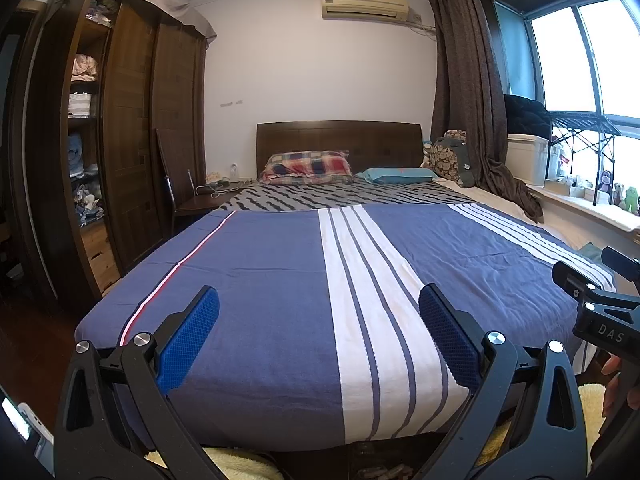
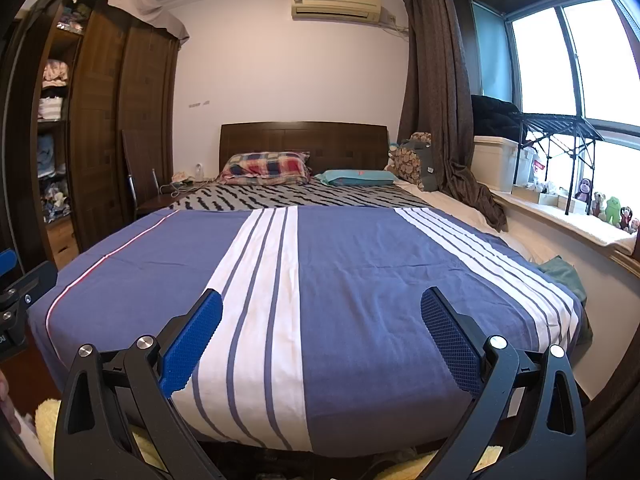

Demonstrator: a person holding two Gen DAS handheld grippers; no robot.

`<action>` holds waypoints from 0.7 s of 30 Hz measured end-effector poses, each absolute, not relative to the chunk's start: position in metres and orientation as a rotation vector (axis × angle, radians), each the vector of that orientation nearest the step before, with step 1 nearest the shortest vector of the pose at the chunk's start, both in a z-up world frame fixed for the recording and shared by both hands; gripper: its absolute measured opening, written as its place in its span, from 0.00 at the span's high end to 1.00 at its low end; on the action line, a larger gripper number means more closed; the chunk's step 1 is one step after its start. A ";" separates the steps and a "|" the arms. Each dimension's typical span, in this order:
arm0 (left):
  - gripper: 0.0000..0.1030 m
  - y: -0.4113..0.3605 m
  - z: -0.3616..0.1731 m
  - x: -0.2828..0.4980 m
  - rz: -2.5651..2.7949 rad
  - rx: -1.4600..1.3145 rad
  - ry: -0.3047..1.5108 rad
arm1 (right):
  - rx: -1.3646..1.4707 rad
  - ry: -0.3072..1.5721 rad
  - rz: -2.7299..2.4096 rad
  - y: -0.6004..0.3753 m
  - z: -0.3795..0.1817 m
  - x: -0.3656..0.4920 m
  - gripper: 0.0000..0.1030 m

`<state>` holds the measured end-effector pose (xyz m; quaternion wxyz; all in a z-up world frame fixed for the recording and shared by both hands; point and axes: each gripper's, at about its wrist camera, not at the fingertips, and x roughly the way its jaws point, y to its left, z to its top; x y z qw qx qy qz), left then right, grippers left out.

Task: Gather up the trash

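My left gripper (image 1: 319, 300) is open and empty, held above the foot of a bed with a blue and white striped cover (image 1: 260, 280). My right gripper (image 2: 321, 302) is also open and empty above the same cover (image 2: 360, 280). The right gripper's body shows at the right edge of the left wrist view (image 1: 600, 312). The left gripper's body shows at the left edge of the right wrist view (image 2: 20, 292). No piece of trash is plainly visible on the bed. A small green cloth (image 2: 560, 272) lies at the bed's right edge.
A dark wooden wardrobe (image 1: 128, 140) with open shelves stands on the left. A plaid pillow (image 1: 308, 166) and a teal pillow (image 1: 396, 175) lie by the headboard. A bedside table (image 1: 208, 196) holds cables. A windowsill (image 2: 580, 216) with toys runs along the right. A yellow fluffy rug (image 1: 240, 460) lies below.
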<state>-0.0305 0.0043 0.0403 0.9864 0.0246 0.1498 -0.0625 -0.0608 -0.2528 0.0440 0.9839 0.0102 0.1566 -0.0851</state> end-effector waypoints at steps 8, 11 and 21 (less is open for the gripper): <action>0.08 0.005 0.040 -0.031 -0.125 0.048 0.300 | 0.020 0.315 -0.169 -0.251 0.043 -0.061 0.03; 0.08 0.005 0.040 -0.031 -0.122 0.048 0.303 | 0.020 0.315 -0.169 -0.251 0.043 -0.061 0.03; 0.08 0.007 0.041 -0.033 -0.114 0.041 0.299 | 0.021 0.313 -0.169 -0.250 0.043 -0.061 0.03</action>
